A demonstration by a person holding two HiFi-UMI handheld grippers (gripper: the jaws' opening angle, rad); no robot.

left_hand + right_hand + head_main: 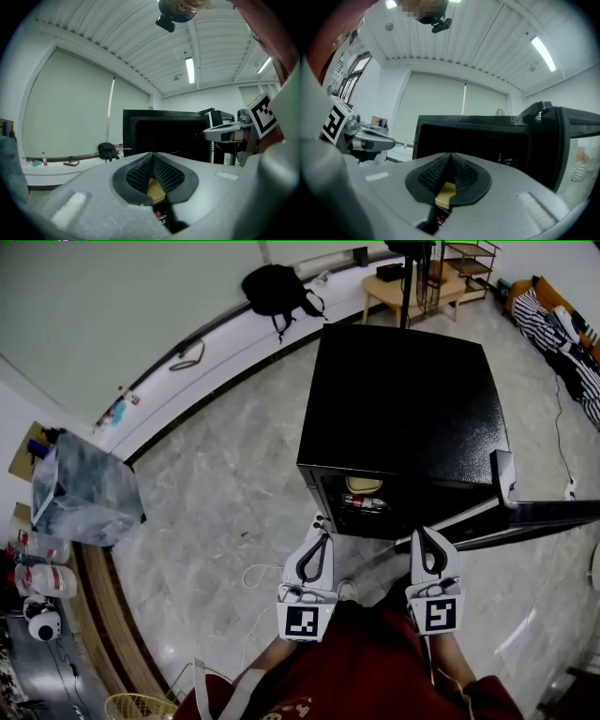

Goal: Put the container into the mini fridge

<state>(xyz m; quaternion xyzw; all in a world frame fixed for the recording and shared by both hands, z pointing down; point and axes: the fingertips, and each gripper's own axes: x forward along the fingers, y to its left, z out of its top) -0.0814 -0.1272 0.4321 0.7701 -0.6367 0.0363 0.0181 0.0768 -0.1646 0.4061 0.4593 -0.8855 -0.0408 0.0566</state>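
The black mini fridge (pixel 403 409) stands on the floor with its door (pixel 534 514) swung open to the right. Inside sit a tan container (pixel 364 485) and a red-labelled bottle (pixel 364 503) below it. My left gripper (pixel 322 524) and right gripper (pixel 424 534) hover side by side just in front of the opening, both shut with nothing between the pads. In the left gripper view the closed jaws (pixel 153 155) point at the fridge (pixel 164 136), and the container (pixel 156 189) shows beneath them. The right gripper view shows its closed jaws (pixel 451 155) and the container (pixel 446 193).
A black backpack (pixel 277 287) lies on the white ledge at the back. A wooden table (pixel 412 287) stands behind the fridge. A bin lined with a plastic bag (pixel 84 488) is at the left. A white cable (pixel 258 573) lies on the floor.
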